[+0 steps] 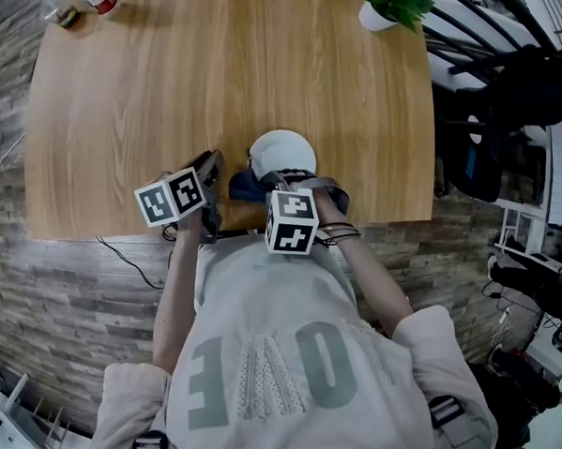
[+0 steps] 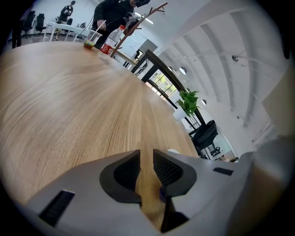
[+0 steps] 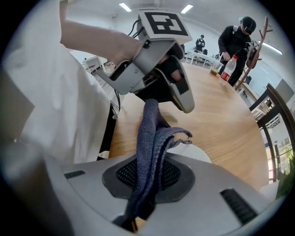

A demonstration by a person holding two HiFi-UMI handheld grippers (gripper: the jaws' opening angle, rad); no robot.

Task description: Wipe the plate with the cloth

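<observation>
Pinching the limp blue cloth (image 3: 150,138) at its bunched fold, the right gripper (image 3: 147,177) hovers by the probably slick, breakable white plate (image 3: 199,154); the left gripper (image 2: 146,168) stands slightly parted, empty.

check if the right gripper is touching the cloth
Touching. The right gripper view shows the blue cloth pinched between the fingers of the right gripper.

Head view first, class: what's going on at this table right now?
A person is at a wooden table with a hand-held gripper in each hand. The right hand-held gripper is clamped on a dark blue cloth, held at the near rim of a white plate close to the table's edge. The left hand-held gripper sits alongside, its jaws slightly apart with only the tabletop showing between them.
</observation>
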